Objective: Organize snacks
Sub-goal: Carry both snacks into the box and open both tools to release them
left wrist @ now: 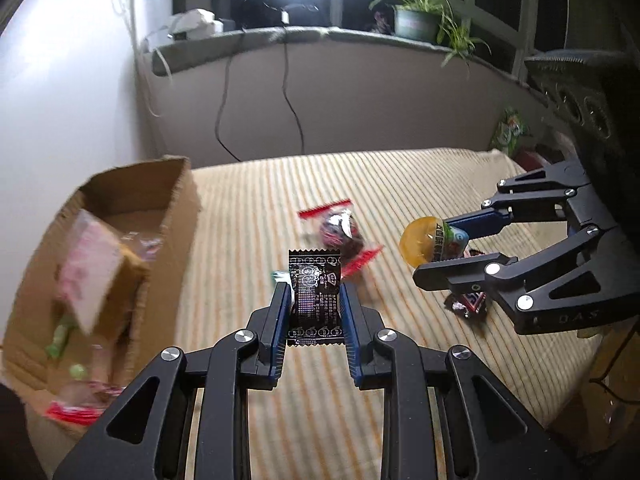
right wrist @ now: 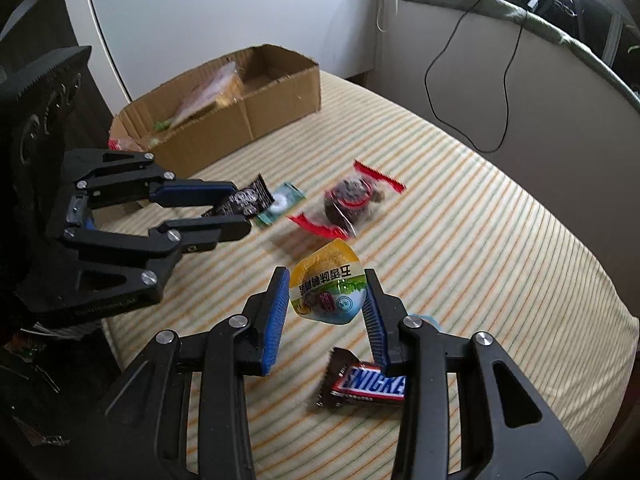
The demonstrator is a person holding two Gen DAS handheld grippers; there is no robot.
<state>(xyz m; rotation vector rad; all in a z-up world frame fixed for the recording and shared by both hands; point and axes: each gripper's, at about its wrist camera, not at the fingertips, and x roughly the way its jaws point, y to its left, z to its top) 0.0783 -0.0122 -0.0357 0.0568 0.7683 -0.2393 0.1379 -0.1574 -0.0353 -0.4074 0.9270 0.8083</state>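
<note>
My left tool (left wrist: 314, 300) holds flat sachet (left wrist: 315, 296) above bed (left wrist: 400, 184); my right tool (right wrist: 326, 300) holds jelly cup (right wrist: 328, 286) to its right. Cardboard box (right wrist: 256, 116) sits on bed at far left, snacks inside. Between tools, on bed: wrapped cake (right wrist: 348, 204), small mint packet (right wrist: 280, 204) to its left. Chocolate bar (right wrist: 366, 386) lies under right tool, near bed edge. Potted plant (left wrist: 416, 20) on sill behind bed.

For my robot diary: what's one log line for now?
left gripper: holds black printed sachet | right gripper: holds yellow-domed jelly cup | brown cardboard box: part-filled
</note>
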